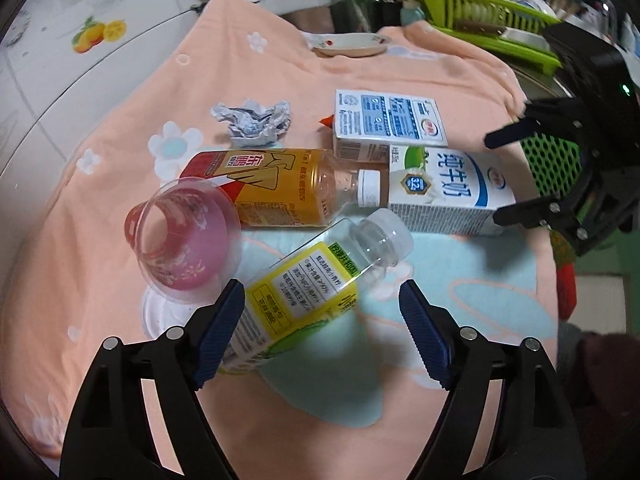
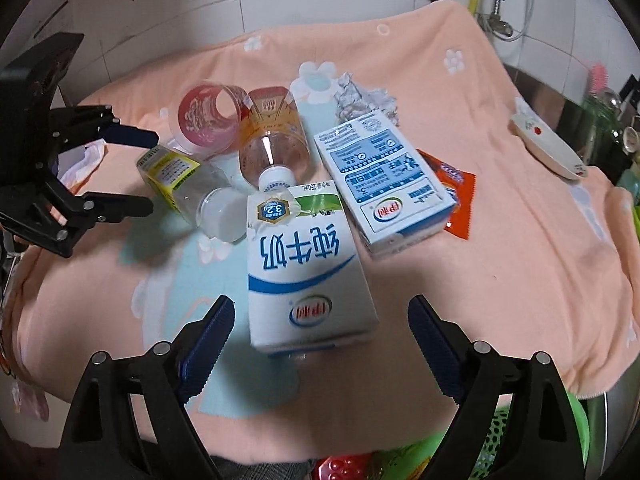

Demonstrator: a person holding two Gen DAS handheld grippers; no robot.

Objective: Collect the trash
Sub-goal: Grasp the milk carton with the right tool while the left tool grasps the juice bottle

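Peach towel is loaded with trash, so nothing looks collected yet, I'd say.

Left wrist view: left gripper is spread wide and empty, the yellow-label clear bottle lying just ahead between its fingers, the pink plastic cup ahead-left, crumpled paper farther out.

Right wrist view: right gripper is also spread and holding nothing, the milk carton right in front. Only this view shows the orange sachet properly, beside the blue-and-white carton.
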